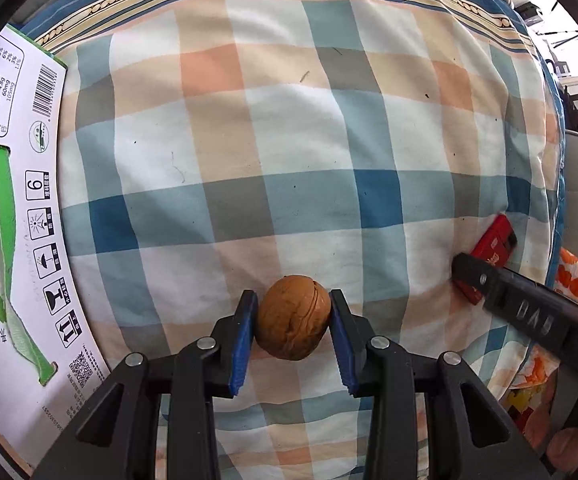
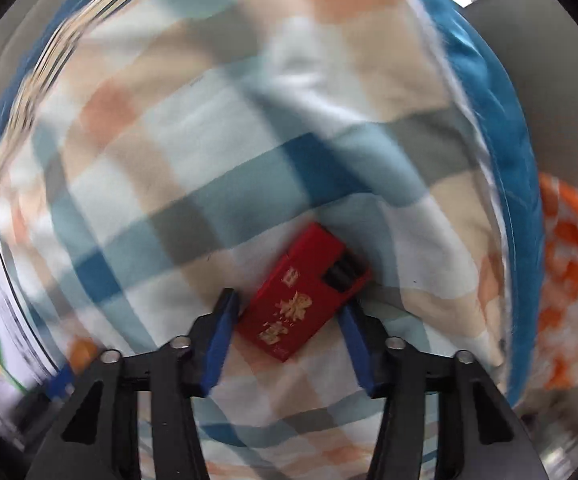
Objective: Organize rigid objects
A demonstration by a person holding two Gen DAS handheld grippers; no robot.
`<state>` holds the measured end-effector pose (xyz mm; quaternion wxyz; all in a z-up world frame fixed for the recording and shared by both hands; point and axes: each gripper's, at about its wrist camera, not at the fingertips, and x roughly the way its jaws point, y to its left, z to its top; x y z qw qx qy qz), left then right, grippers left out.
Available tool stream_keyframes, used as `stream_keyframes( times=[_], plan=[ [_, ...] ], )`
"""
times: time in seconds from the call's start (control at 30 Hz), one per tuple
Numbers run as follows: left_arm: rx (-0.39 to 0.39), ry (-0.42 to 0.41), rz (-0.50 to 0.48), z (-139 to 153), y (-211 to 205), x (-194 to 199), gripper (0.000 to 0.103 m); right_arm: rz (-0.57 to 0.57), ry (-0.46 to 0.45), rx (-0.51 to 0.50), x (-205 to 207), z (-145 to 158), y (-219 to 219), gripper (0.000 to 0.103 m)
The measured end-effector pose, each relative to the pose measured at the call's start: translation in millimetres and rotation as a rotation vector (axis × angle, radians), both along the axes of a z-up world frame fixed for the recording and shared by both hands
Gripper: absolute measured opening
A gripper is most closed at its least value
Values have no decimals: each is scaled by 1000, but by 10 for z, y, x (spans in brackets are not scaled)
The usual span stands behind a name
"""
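Observation:
A brown walnut (image 1: 293, 317) sits between the blue pads of my left gripper (image 1: 293, 306), which is shut on it over the checked quilt (image 1: 289, 140). A red box with gold characters (image 2: 303, 298) lies on the quilt between the fingers of my right gripper (image 2: 289, 310). That gripper is open, its pads either side of the box; I cannot tell whether they touch it. The red box (image 1: 493, 240) also shows in the left wrist view at the right, partly behind the black body of the right gripper.
A white carton with a green handle and a barcode (image 1: 13, 220) lies along the left edge of the quilt. An orange patterned cloth (image 2: 573, 272) lies past the quilt's blue right edge. The right wrist view is motion-blurred.

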<state>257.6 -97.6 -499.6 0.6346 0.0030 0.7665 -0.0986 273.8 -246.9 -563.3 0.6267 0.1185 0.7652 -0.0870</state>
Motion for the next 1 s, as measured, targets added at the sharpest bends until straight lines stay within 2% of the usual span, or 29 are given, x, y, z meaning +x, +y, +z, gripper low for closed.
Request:
stream_keyframes(
  times=[0.03, 0.13, 0.2, 0.3, 0.37, 0.43, 0.63, 0.73, 0.77, 0.8, 1.0],
  plan=[
    [2, 0, -2, 3, 6, -23, 33, 50, 12, 4, -34, -1, 56, 41],
    [-7, 14, -11, 11, 14, -128, 33, 212, 77, 35, -210, -30, 231, 40],
    [-10, 30, -22, -30, -2, -182, 33, 276, 94, 34, -303, -50, 312, 40],
    [-8, 59, -23, -143, -13, -212, 36, 224, 65, 48, -367, -41, 177, 42],
    [-32, 63, -9, -148, -19, -198, 48, 168, 53, 63, -436, 37, -92, 43],
    [-36, 72, -3, -146, -30, -182, 53, 136, 45, 67, -428, 65, -150, 44],
    [-13, 68, -14, -155, -111, -128, 53, 108, 37, 51, -407, 168, -435, 45],
    [2, 52, -24, -188, -200, -158, 50, 97, 33, 33, -396, 114, -287, 41],
    [16, 37, -38, -173, -232, -175, 35, 98, 31, 30, -407, 134, -297, 37],
    [41, 16, -67, -110, -275, -219, 33, 111, 31, 25, -537, 126, -300, 37],
    [33, 15, -109, 38, -329, -563, 33, 193, 44, 100, -830, 251, -129, 37]
  ],
)
